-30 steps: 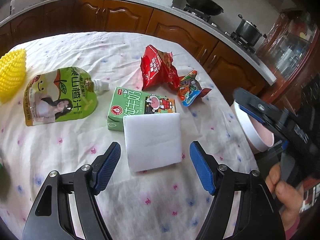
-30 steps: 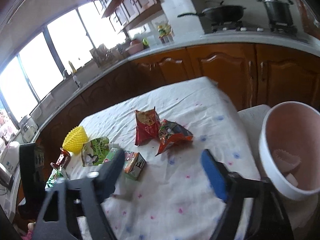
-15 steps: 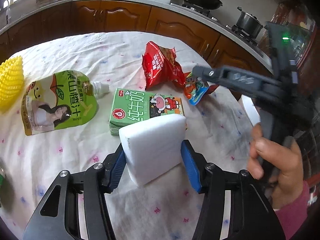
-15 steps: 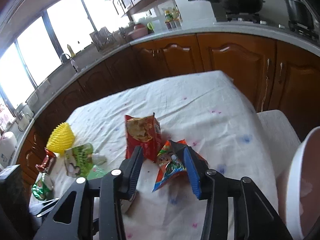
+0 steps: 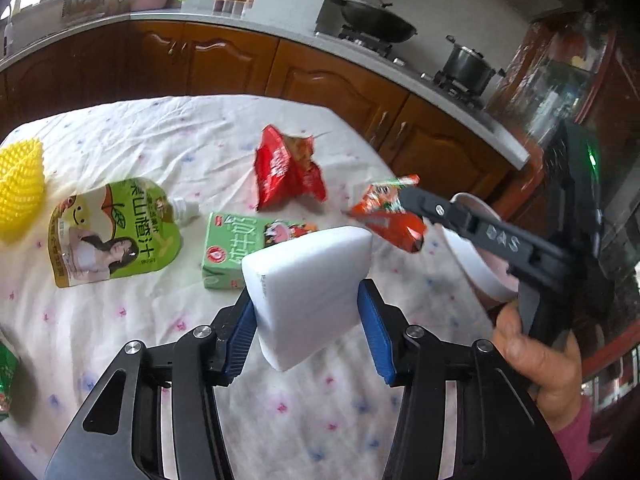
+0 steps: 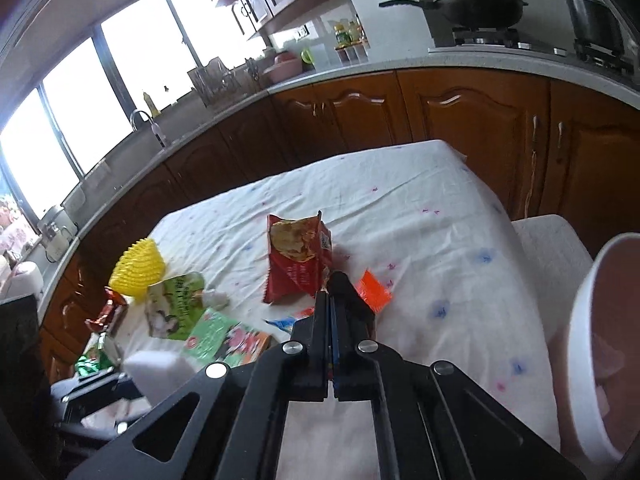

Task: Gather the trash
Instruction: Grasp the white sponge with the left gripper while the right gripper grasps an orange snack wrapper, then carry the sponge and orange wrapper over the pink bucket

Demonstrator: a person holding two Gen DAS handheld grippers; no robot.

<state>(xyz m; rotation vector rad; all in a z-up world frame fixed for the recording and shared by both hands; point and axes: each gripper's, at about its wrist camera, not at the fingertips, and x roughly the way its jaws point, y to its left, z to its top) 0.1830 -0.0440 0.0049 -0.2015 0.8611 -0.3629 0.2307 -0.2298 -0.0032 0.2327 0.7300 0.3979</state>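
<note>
My left gripper (image 5: 306, 312) is shut on a white foam block (image 5: 308, 292) and holds it above the tablecloth. My right gripper (image 6: 333, 292) is shut on a small orange snack wrapper (image 6: 373, 291), which also shows lifted off the cloth in the left wrist view (image 5: 390, 212). A red chip bag (image 5: 286, 168), a green milk carton (image 5: 240, 248) and a green juice pouch (image 5: 112, 232) lie on the table. The white trash bin (image 6: 596, 344) stands off the table's right edge.
A yellow spiky ball (image 5: 20, 188) sits at the table's left. More wrappers (image 6: 100, 336) lie at the near left edge. Wooden cabinets, a counter and a stove with a wok (image 5: 372, 24) stand behind. A white chair seat (image 6: 548, 240) is beside the bin.
My left gripper closed on the foam block and lifted it. My right gripper moved from near the bin to the orange wrapper, closed on it and raised it.
</note>
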